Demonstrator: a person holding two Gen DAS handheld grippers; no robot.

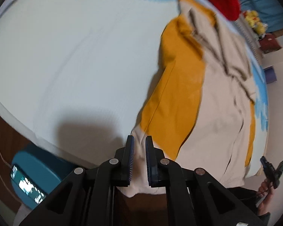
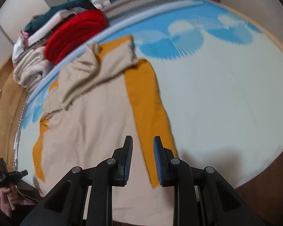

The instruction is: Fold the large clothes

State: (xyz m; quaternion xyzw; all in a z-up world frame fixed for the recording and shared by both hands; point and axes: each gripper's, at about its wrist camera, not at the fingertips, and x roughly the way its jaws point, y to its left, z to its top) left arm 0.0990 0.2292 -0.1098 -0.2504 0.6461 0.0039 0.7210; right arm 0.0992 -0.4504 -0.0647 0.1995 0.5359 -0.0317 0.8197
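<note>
A large beige and mustard-yellow garment [image 1: 213,101] lies spread on the pale bed sheet [image 1: 75,56], its sleeves bunched at the far end. My left gripper [image 1: 139,139] has its jaws close together around the beige hem corner [image 1: 139,169] at the bed's near edge. In the right wrist view the same garment [image 2: 96,131] runs away from me. My right gripper [image 2: 142,139] is open above the hem, where beige meets the yellow strip [image 2: 151,113], holding nothing.
A red blanket [image 2: 75,32] and folded whites and beiges [image 2: 30,67] are piled beyond the bed's far edge. A teal device with a screen [image 1: 34,175] sits on the floor at the left. The sheet [image 2: 226,103] has blue prints at its far end.
</note>
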